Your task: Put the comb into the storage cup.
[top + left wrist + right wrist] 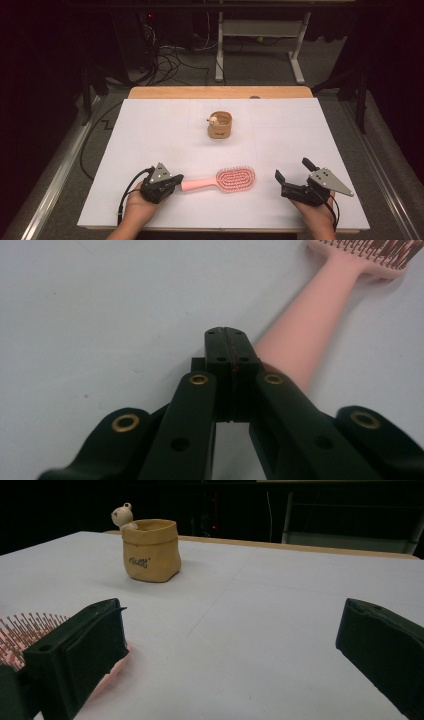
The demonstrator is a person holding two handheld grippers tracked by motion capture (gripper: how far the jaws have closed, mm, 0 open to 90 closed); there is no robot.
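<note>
From my feed, a small tan pot (pixel 220 125) stands upright on the white sheet (pixel 150 130), a little bear figure (pixel 213 120) peeking over its rim. Beyond the pot, the wooden table edge (pixel 220 92) shows past the sheet. Farther behind the pot I see a white desk frame (pixel 260 35) and tangled cables (pixel 170 57) on the grey floor (pixel 260 72).

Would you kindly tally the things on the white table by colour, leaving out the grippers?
Pink: 1, the hairbrush
Tan: 1, the pouch-shaped cup with a small bear figure at its rim
Total: 2
</note>
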